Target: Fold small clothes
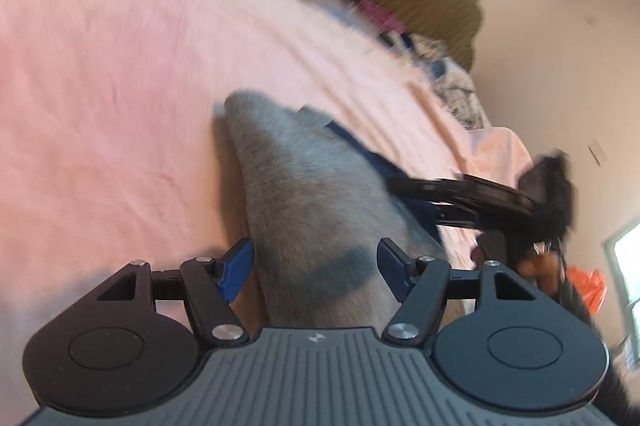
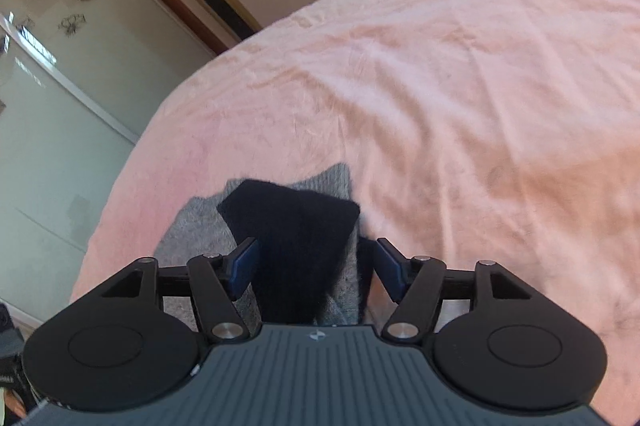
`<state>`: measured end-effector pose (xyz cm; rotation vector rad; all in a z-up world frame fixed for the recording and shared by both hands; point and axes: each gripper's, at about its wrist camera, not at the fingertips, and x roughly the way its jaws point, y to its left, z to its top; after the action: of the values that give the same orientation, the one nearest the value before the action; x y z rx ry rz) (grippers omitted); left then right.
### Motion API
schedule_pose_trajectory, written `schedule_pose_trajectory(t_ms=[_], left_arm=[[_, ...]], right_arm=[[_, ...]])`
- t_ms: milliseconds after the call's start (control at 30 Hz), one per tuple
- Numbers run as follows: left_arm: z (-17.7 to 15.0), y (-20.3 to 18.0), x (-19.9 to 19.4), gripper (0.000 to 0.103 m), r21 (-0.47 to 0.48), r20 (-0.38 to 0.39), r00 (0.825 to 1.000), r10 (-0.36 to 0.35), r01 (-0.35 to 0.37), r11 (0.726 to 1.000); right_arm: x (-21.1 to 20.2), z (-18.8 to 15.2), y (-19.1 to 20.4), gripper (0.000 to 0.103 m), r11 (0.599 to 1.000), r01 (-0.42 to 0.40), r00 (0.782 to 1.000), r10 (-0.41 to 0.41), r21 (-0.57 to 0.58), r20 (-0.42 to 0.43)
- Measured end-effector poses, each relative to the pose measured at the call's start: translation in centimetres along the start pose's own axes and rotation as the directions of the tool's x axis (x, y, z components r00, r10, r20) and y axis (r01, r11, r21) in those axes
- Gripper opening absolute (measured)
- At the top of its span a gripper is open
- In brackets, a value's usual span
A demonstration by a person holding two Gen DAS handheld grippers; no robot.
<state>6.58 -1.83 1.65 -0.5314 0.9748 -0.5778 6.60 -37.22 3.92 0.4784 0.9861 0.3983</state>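
Grey sock (image 1: 304, 194) lies flat on the pink bed (image 1: 100, 86), dark cuff (image 2: 296, 246) doubled over it. Left tool (image 1: 316, 270) spread, gripping nothing; right tool (image 2: 316, 266) likewise spread astride the cuff. Fold appears just released; next, probably clear both tools and fetch another garment.

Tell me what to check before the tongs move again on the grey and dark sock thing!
1. Left tongs open, pads off the cloth: ok.
2. Right tongs open, pads off the cloth: ok.
3. Grey garment lying on the pink bedspread: ok.
4. Dark part lying on top of the grey: ok.
5. Fold edges lined up neatly: cannot tell, left view is blurred.
6. Bare bedspread beyond the garment: ok.
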Motion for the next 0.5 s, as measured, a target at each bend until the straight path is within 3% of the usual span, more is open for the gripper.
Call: schedule_pose_trajectory(t_ms=[33,67,167,200,233,267,400,500], left_arm=[[0.5,0.6,1.3,0.067,-0.041,-0.019,1.000,-0.021,0.020,0.999],[0.9,1.2,2.0,0.068,-0.079,0.003,0.998,-0.060,0.060,0.995],[2.1,2.3,3.5,0.067,-0.165,0.028,0.993,-0.119,0.122,0.979],[2.4,2.5,3.9,0.059,-0.171,0.036,0.993,-0.114,0.119,0.978],[2.7,2.3,4.3,0.039,-0.157,0.029,0.996,-0.086,0.089,0.984],[2.7,2.1,4.6,0.037,-0.130,0.022,0.998,-0.063,0.066,0.989],[3.0,0.5,3.0,0.029,-0.012,0.057,0.998,-0.036,0.036,0.999],[4.5,0.4,0.6,0.028,0.030,0.099,0.995,-0.024,0.021,0.999]], right_arm=[[0.2,-0.1,0.4,0.086,1.000,-0.013,1.000,0.014,-0.025,0.015],[0.5,-0.2,0.6,0.091,0.999,-0.032,0.999,0.032,-0.037,0.005],[0.5,-0.7,0.9,0.093,0.997,-0.047,0.999,0.048,-0.068,0.018],[0.4,-0.8,0.8,0.080,0.996,-0.040,0.999,0.041,-0.078,0.024],[0.4,-0.8,0.7,0.042,0.996,-0.031,0.999,0.032,-0.080,0.016],[0.6,-0.7,0.4,0.033,0.997,-0.059,0.998,0.059,-0.054,-0.011],[0.2,-1.0,2.3,0.031,0.993,-0.050,0.998,0.053,-0.109,0.019],[-0.2,-0.1,4.3,0.031,0.986,-0.108,0.992,0.115,-0.129,0.045]])
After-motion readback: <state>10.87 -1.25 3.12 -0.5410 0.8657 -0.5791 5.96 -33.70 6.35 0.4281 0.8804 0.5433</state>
